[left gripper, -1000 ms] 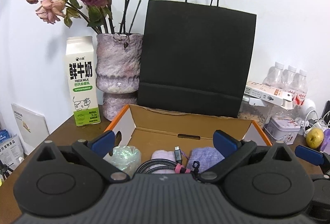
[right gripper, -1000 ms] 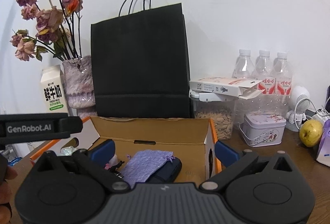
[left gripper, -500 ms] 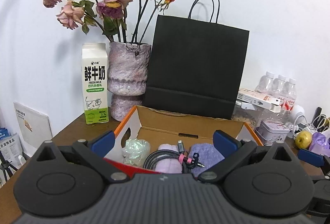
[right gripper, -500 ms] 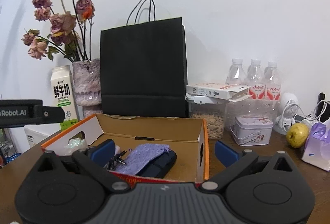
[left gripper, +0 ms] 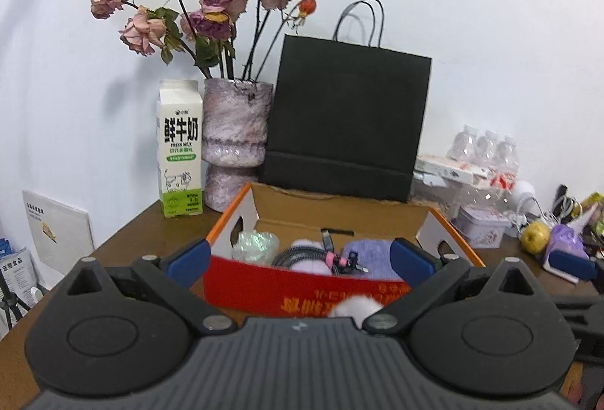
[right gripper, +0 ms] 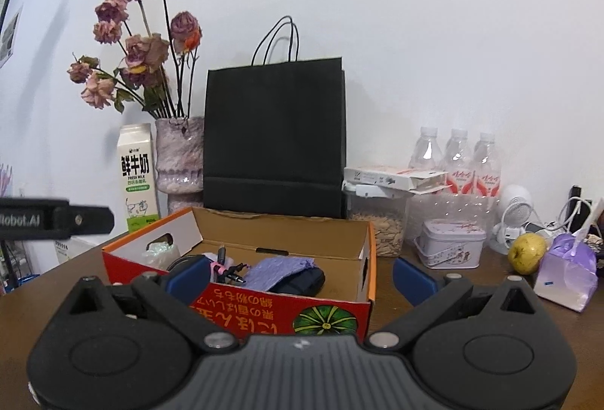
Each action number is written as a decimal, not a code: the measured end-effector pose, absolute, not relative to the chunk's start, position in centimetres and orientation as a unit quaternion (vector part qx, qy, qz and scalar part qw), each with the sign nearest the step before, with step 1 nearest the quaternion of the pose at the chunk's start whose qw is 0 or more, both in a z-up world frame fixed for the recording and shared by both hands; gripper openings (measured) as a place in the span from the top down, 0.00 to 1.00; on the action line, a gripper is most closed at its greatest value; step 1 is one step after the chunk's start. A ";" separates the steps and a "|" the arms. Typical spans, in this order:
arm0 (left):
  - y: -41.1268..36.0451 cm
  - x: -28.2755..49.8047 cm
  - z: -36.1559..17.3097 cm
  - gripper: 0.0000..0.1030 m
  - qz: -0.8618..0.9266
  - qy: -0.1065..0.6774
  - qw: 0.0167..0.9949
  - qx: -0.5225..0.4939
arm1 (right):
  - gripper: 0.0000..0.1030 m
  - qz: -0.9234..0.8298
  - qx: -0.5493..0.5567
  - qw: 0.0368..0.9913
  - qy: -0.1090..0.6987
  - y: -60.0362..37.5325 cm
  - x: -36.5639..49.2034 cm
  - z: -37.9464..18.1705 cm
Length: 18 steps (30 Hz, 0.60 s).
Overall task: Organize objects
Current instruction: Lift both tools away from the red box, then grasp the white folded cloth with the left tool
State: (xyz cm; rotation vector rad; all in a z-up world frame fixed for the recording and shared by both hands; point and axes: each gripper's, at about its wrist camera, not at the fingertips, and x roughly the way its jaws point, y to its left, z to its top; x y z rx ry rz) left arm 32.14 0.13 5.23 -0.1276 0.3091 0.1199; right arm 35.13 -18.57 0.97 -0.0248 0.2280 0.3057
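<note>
An open cardboard box (left gripper: 302, 287) with a red front wall and orange rim stands on the brown table, just beyond my left gripper (left gripper: 298, 256), which is open and holds nothing. Inside lie a crinkly iridescent bag (left gripper: 255, 244), a coiled braided cable (left gripper: 302, 255) and a purple cloth (left gripper: 372, 251). A white fluffy ball (left gripper: 353, 306) shows low in front of the box, near the base of the right finger. In the right wrist view the box (right gripper: 264, 312) sits left of centre with the purple cloth (right gripper: 277, 272) over a dark pouch (right gripper: 302, 283). My right gripper (right gripper: 300, 277) is open and empty.
Behind the box stand a black paper bag (right gripper: 273, 138), a vase of dried roses (left gripper: 236, 142) and a milk carton (left gripper: 179, 149). To the right are a seed jar (right gripper: 377, 225), water bottles (right gripper: 458, 161), a tin (right gripper: 449, 244), a yellow fruit (right gripper: 526, 253) and a purple packet (right gripper: 566, 274).
Both grippers have drawn back from over the box. The box now looks farther off and its red front wall has come into view. Both stay open.
</note>
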 end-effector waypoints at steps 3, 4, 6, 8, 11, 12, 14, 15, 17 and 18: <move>0.0 31.5 4.8 0.00 0.054 0.162 0.983 -0.060 | 0.00 0.153 -0.010 0.982 0.114 -18.9 34.2 0.9; 0.0 31.3 4.6 0.00 0.053 0.165 0.983 -0.059 | 0.00 0.152 -0.009 0.982 0.114 -19.0 33.9 0.8; 0.0 30.7 4.2 0.00 0.050 0.168 0.983 -0.055 | 0.00 0.154 -0.009 0.981 0.117 -19.1 33.3 0.6; 0.1 30.0 3.8 0.00 0.048 0.171 0.983 -0.050 | 0.00 0.156 -0.013 0.981 0.118 -19.1 32.6 0.5; 0.2 29.2 3.5 0.00 0.046 0.174 0.983 -0.047 | 0.00 0.160 -0.019 0.980 0.119 -19.1 31.6 0.3; 0.2 28.9 3.4 0.00 0.046 0.175 0.982 -0.046 | 0.00 0.161 -0.021 0.979 0.119 -19.1 31.3 0.2; 0.3 28.4 3.2 0.00 0.045 0.176 0.982 -0.044 | 0.00 0.163 -0.024 0.979 0.123 -19.2 30.7 0.0; 0.3 28.1 3.1 0.00 0.044 0.177 0.982 -0.044 | 0.00 0.163 -0.025 0.978 0.125 -19.2 30.4 -0.2; 0.3 27.6 2.9 0.00 0.042 0.181 0.982 -0.041 | 0.00 0.164 -0.028 0.978 0.129 -19.2 29.8 -0.4; 0.3 27.4 2.8 0.00 0.041 0.183 0.981 -0.040 | 0.00 0.164 -0.030 0.977 0.131 -19.2 29.6 -0.6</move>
